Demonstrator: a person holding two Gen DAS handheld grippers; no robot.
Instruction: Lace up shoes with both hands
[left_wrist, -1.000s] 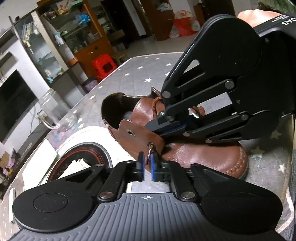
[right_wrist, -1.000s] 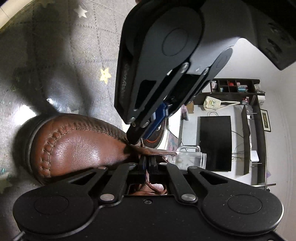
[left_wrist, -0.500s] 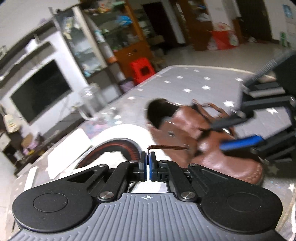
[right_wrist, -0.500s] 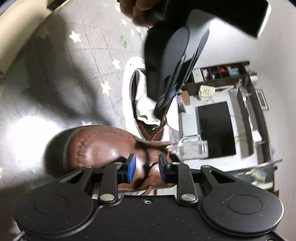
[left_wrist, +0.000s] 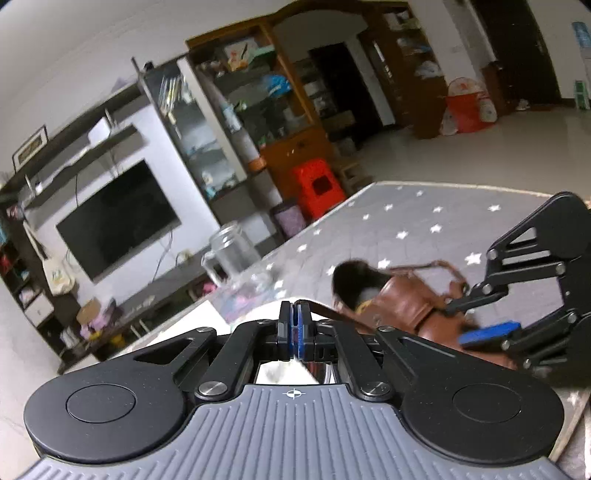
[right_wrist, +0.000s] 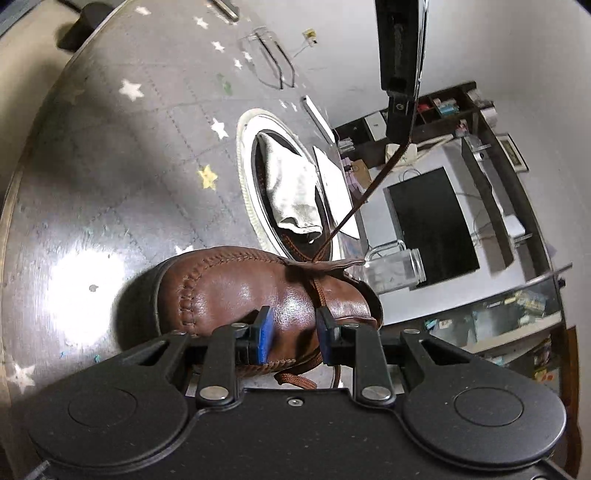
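A brown leather shoe lies on the star-patterned table. My left gripper is shut on the end of the brown lace. In the right wrist view that lace runs taut from the shoe's eyelet flap up to the left gripper, which is raised above and beyond the shoe. My right gripper is open just over the shoe's vamp, its blue pads touching nothing. It also shows in the left wrist view as the right gripper next to the shoe.
A white round cooker plate with a grey cloth on it sits just beyond the shoe. A glass mug stands at the table's far edge. Spectacles lie farther off. Loose lace trails under the right gripper.
The left gripper rose and drew away from the shoe, pulling the lace taut through the eyelet. The right gripper let go of the lace, opened, and rolled.
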